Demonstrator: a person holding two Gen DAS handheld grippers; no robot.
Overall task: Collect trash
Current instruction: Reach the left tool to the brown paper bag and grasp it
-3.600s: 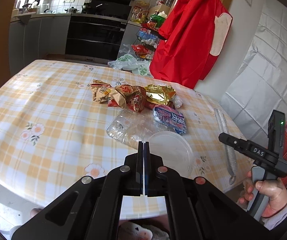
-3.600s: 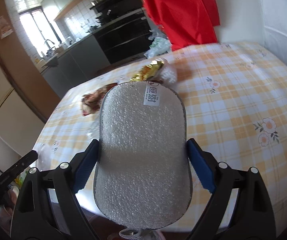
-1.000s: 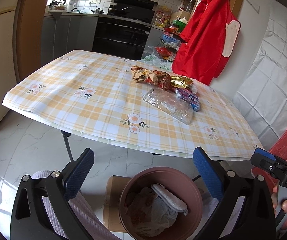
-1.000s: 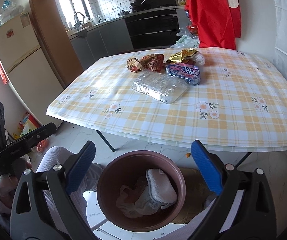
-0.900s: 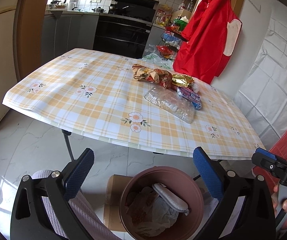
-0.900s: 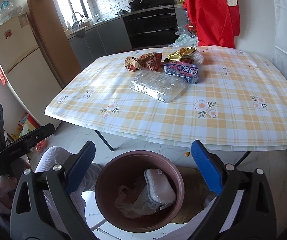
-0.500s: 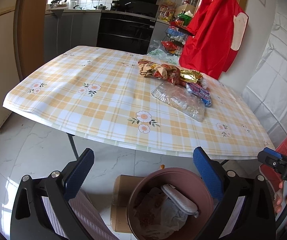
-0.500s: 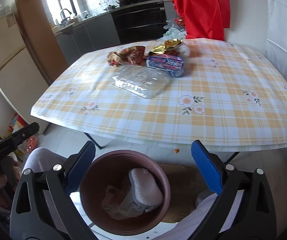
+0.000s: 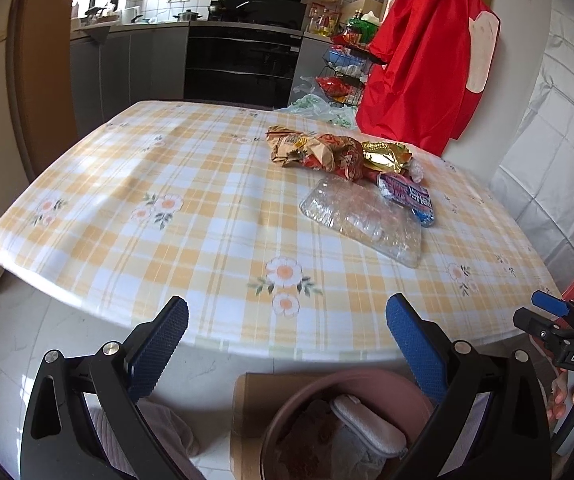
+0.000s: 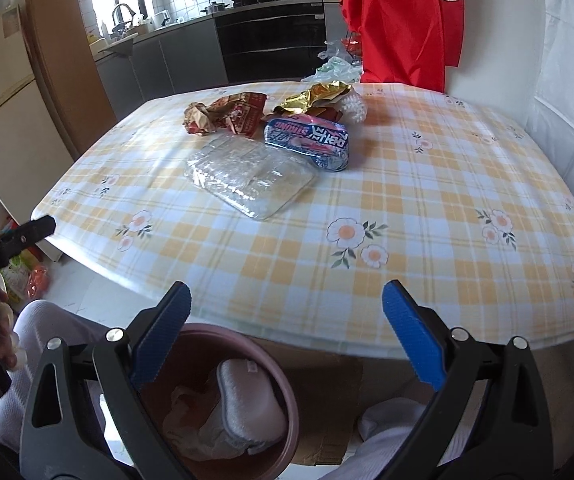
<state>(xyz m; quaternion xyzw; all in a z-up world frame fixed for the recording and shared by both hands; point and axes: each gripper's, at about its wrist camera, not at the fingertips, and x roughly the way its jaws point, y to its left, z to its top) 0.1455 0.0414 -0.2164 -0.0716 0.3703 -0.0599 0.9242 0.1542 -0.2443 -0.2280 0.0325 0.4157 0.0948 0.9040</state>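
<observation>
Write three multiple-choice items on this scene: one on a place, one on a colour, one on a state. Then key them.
1. Where is the grey foam pad?
A. on the table
B. in the brown bin
C. in the right gripper

2. What colour are the gripper pads?
A. blue
B. red
C. green

3. How is the left gripper?
A. shut on the clear plastic tray
B. shut on nothing
C. open, holding nothing

Key: 1 B, the pad lies on the trash inside the bin below the table edge; 2 A, the pads are blue in both wrist views; 3 C, its fingers stand wide apart while the clear plastic tray lies on the table.
</observation>
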